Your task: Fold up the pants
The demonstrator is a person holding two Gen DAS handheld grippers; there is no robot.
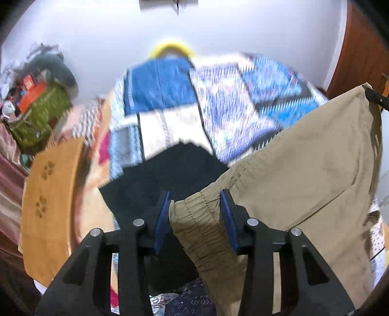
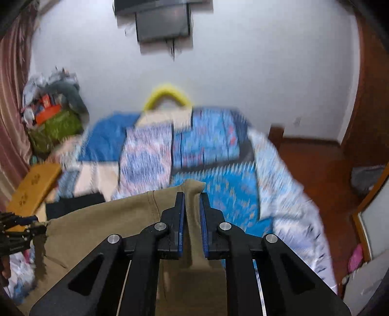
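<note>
The left gripper [image 1: 195, 209] has its jaws clamped on the gathered elastic waistband of the khaki pants [image 1: 304, 170]; the right gripper [image 2: 192, 206] has its jaws clenched on a corner of the same cloth. The pants hang in the air between both grippers, their long axis crosswise. Beyond lie a black garment [image 1: 167, 167] and the blurred patterned bed [image 2: 218, 150]; no writing is readable

Motion blur smears the patterned bedspread [image 1: 226, 107] and yellow curved object [image 1: 172, 47] in both views. The khaki pants [image 1: 304, 158] run past the left wrist picture's bottom edge. The wall-mounted screen [image 2: 163, 21] is cropped at the top edge.
</note>
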